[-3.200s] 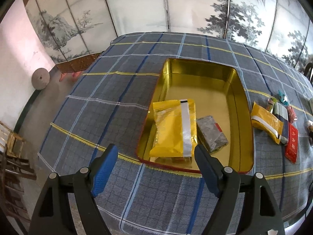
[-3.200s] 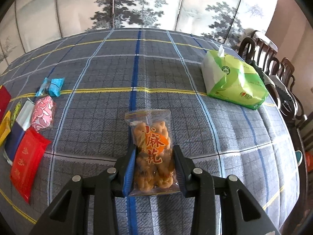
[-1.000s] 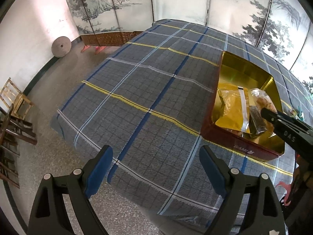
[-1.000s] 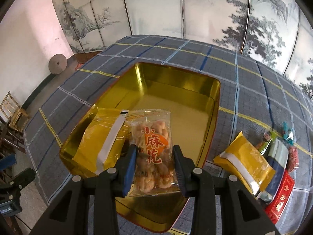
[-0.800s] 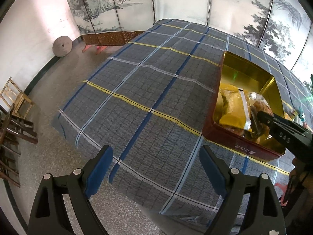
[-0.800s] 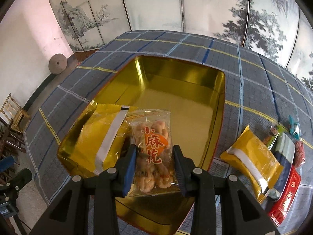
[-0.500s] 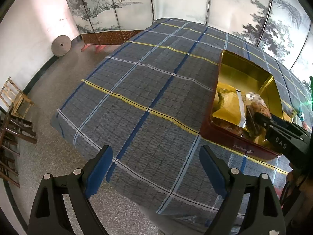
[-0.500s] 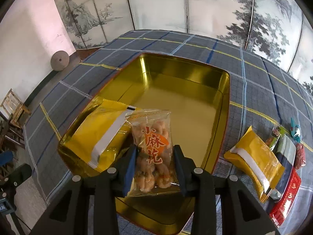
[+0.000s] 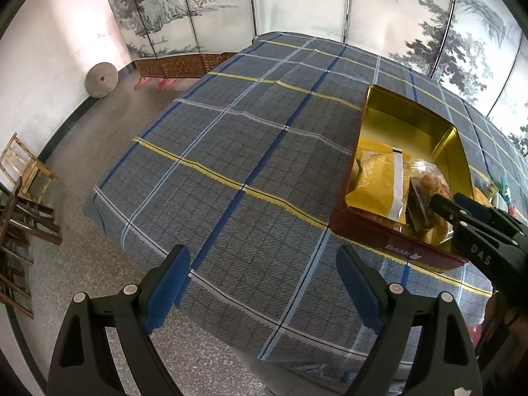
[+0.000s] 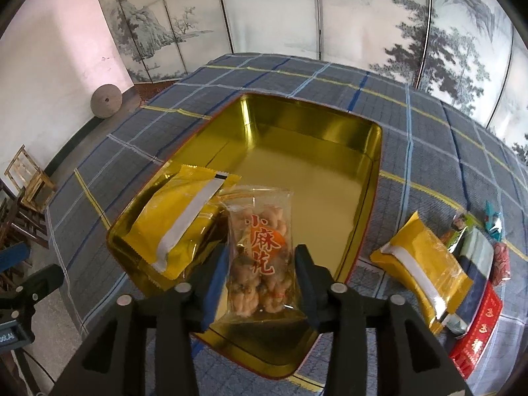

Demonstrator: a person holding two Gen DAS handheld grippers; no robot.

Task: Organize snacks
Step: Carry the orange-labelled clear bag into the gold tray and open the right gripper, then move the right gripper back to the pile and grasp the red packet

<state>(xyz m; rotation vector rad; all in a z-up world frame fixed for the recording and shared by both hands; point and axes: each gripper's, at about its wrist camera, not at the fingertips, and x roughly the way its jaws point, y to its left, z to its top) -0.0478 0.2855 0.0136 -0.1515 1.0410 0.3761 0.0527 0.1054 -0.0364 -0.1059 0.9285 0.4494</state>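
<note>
— Painted folding screens [image 10: 297,16] close off the back of the room, and a blue-grey checked cloth [image 9: 231,165] covers the table. What sits on it?

— An open tin [image 10: 330,138], gold inside and red outside. One yellow packet [image 10: 175,221] lies in its near left corner; the far half is bare metal.

— And the snack being moved?

— That's the clear bag of fried twists [image 10: 260,257]. The right gripper [image 10: 262,283] pinches it from both sides near its lower half. Its long axis runs straight ahead along the fingers, pointing toward the tin's far wall. It hangs over the tin's near end, just right of the yellow packet, perhaps touching its edge; I can't tell.

— So where should it go?

— Downward, I'd judge, and slightly right, onto the free floor beside that packet.

— What about the other hand?

— The left gripper [image 9: 264,283] is spread wide and empty, over the table's near edge, well left of the tin. The right one is clearly nearer.

— Anything left outside?

— Right of the tin lie a second yellow packet [image 10: 422,264], a red packet [image 10: 478,336] and several small wrapped pieces [image 10: 488,244].
</note>
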